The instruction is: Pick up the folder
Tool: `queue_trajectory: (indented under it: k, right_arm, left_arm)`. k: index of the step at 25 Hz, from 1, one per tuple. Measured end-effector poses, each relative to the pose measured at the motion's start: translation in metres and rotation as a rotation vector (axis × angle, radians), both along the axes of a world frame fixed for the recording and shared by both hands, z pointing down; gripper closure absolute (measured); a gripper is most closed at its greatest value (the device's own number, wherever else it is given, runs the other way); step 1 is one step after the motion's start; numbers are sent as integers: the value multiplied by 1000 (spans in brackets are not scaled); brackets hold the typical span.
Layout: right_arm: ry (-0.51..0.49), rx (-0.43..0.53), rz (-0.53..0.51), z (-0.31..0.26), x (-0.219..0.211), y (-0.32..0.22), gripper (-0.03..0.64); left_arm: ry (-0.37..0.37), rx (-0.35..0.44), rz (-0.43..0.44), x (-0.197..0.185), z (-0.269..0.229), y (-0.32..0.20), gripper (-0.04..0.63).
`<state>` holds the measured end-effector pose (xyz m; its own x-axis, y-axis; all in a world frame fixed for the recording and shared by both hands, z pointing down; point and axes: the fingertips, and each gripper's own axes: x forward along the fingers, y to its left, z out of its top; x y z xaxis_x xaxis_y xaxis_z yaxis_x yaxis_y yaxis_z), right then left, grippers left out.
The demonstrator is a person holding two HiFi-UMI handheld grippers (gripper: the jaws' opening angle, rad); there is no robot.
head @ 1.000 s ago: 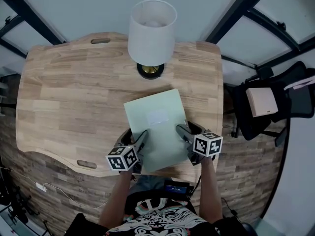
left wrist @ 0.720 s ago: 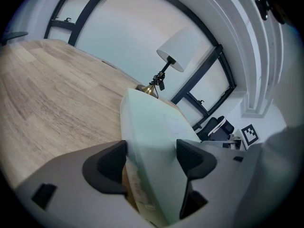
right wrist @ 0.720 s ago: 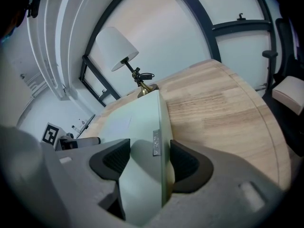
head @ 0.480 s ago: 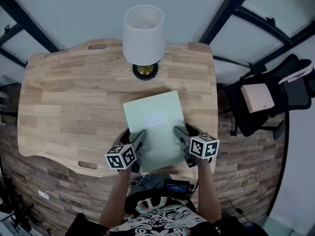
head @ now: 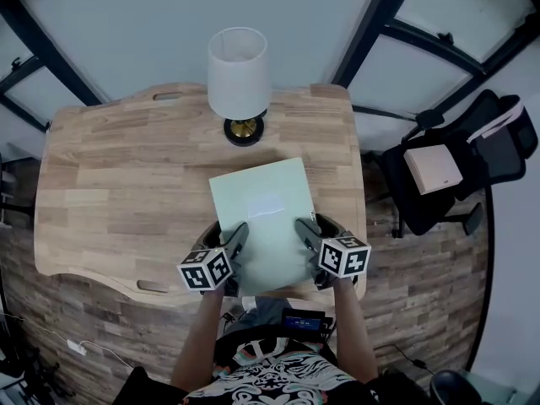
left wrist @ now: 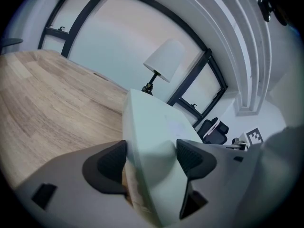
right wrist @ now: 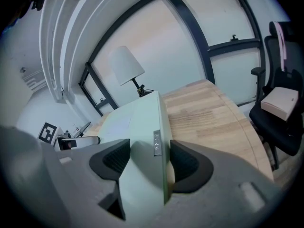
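The folder [head: 263, 213] is pale green and flat, and both grippers hold it over the near side of the wooden table [head: 118, 184]. My left gripper [head: 237, 236] is shut on its near left edge, with paper edges showing between the pads in the left gripper view [left wrist: 151, 158]. My right gripper [head: 304, 229] is shut on its near right edge, beside a small label tab on the folder's spine [right wrist: 156, 143]. In both gripper views the folder [left wrist: 152, 122] [right wrist: 142, 118] reaches away from the jaws toward the lamp.
A white-shaded lamp [head: 239, 74] with a brass base stands at the table's far middle, just beyond the folder. A black office chair [head: 460, 163] with a tan box [head: 432, 169] on its seat stands to the right of the table. Window frames lie beyond.
Both grippers have kept their hold on the folder. The table and lamp now look smaller and lower in the head view, while the folder stays the same size, so it appears to have risen.
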<state>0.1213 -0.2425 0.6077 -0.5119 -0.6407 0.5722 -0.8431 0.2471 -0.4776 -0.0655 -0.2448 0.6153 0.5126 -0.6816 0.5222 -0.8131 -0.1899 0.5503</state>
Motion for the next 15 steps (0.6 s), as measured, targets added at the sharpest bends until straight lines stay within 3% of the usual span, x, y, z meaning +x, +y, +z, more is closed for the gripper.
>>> queue_trajectory:
  k: [15]
  right_arm:
    - [5,96,16,-34,-10,10,353]
  left_arm:
    - [-17,77,-15,-11,-37,6,276]
